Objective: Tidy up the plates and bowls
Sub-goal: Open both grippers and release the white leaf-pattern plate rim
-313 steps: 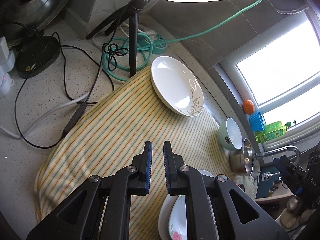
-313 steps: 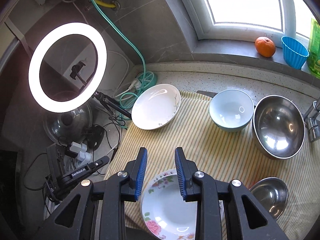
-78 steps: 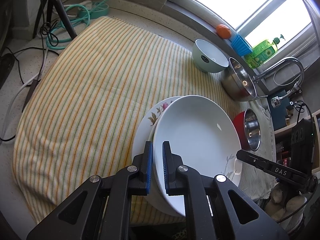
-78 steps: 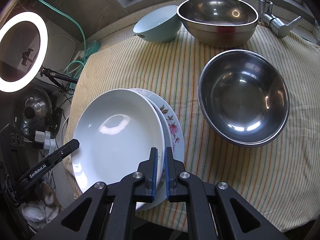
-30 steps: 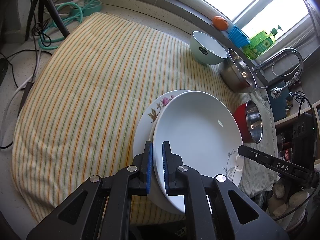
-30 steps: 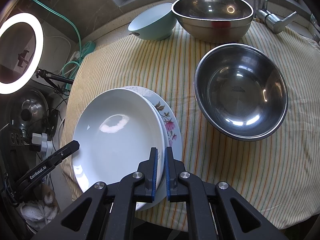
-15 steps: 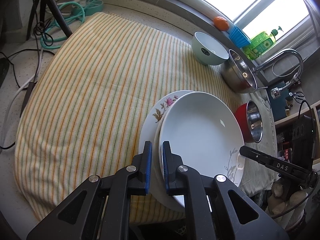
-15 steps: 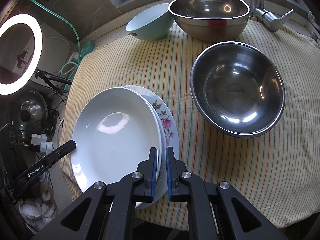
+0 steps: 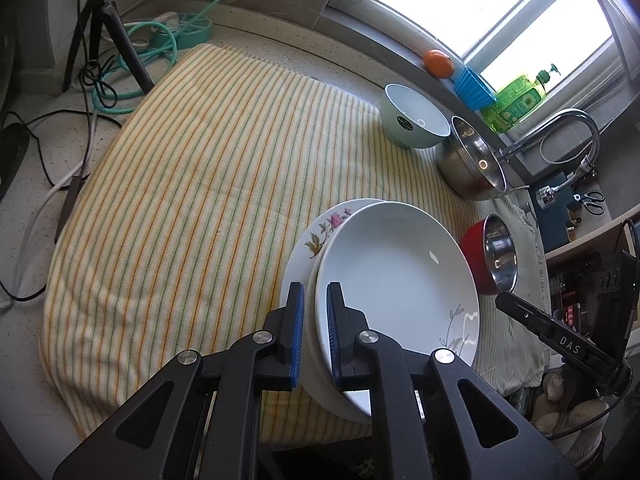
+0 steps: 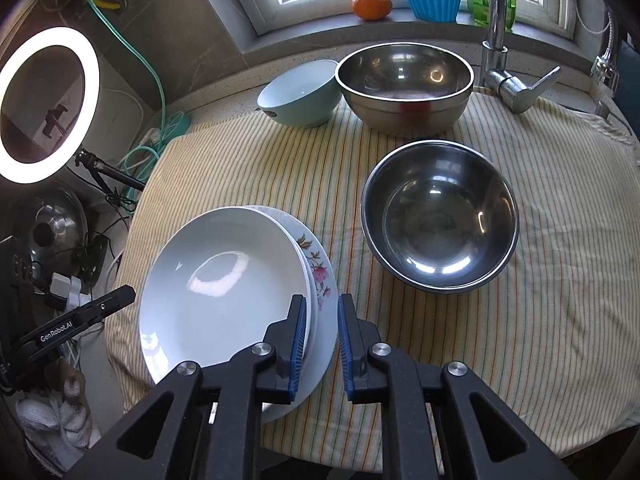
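Straddling white plate (image 9: 394,280) rim, L gripper (image 9: 315,334) & R gripper (image 10: 322,344) jaws apart.

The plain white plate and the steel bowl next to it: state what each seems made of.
Plain white plate: apparently glazed ceramic, though melamine can't be excluded; opaque white surface with soft glossy window highlights.
Steel bowl: polished stainless steel by its look; grey, mirror-like interior with sharp reflections.

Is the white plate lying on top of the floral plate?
Yes, the white plate rests on the floral plate, whose flowered rim shows beside it.
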